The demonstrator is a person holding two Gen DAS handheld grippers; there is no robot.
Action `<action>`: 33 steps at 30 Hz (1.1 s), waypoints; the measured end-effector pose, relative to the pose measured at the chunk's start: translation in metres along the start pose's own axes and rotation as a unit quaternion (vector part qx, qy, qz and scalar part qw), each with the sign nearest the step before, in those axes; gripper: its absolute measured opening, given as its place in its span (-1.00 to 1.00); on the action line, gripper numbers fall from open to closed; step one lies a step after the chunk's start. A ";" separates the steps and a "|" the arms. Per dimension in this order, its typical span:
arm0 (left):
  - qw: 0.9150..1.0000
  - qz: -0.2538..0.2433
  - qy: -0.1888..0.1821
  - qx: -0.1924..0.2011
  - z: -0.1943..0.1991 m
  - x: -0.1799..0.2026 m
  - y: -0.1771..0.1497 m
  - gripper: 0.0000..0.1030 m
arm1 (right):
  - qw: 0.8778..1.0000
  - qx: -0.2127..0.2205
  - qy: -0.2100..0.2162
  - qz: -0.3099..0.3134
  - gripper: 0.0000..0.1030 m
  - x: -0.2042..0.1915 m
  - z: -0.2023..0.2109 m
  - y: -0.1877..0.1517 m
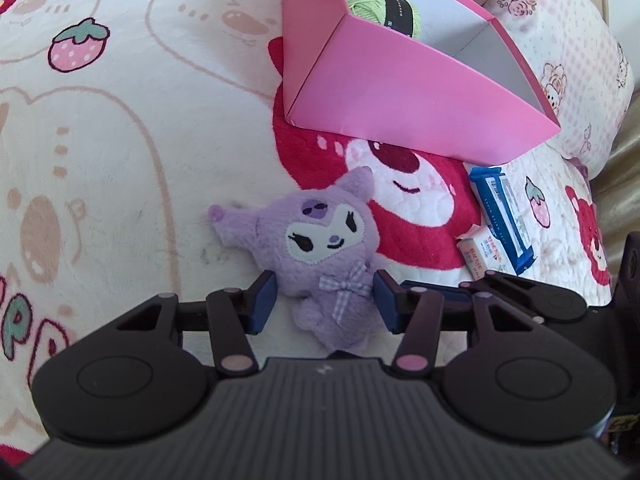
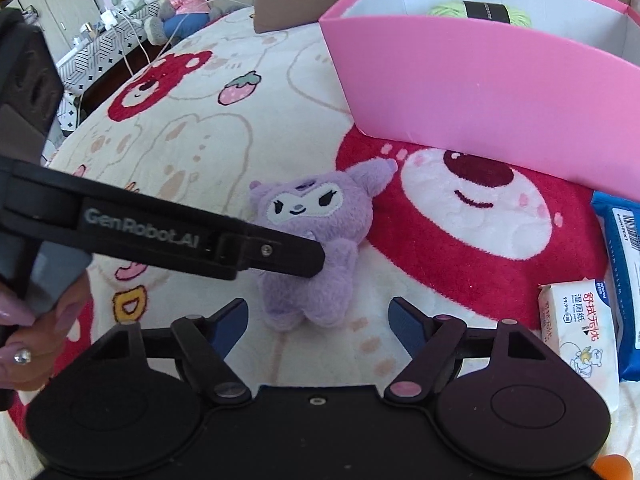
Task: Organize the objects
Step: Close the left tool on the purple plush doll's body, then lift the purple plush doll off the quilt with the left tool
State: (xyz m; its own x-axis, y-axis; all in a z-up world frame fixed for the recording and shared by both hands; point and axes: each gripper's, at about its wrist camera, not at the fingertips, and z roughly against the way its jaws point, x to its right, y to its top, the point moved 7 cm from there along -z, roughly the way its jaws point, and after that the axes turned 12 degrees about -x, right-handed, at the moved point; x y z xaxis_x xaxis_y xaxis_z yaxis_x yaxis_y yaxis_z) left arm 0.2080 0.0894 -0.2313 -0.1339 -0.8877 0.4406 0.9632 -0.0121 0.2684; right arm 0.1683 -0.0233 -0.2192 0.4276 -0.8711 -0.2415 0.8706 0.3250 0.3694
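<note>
Plush toy (image 1: 324,264), purple, lies on the blanket (image 1: 120,160) at 7 o'clock from the pink box (image 1: 400,92). Your left gripper (image 1: 325,300) straddles its body, pads at or almost at the fur; whether they press, you cannot tell. Your right gripper (image 2: 318,320) stands wide and empty. Done: green yarn (image 1: 372,4) is boxed. Left: plush, blue packet (image 1: 504,220), tissue pack (image 2: 576,332). The box floor is mostly hidden, and the blue packet is cut off in the right view.

Purple plush toy (image 1: 320,256), gingham bow; pink box (image 1: 400,92); lime yarn (image 1: 366,0).
</note>
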 end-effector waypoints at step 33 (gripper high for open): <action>0.994 0.053 -0.049 -0.076 0.002 0.027 -0.032 -0.09 | 0.993 -0.068 0.004 0.097 -0.33 0.002 0.035 -0.040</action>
State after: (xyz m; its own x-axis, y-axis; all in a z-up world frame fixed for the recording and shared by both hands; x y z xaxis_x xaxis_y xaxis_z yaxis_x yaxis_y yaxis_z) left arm 0.1731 0.0670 -0.2262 -0.0436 -0.8389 0.5426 0.9963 0.0036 0.0857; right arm 0.1260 -0.0510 -0.2030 0.5918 -0.7848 -0.1840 0.7961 0.5333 0.2860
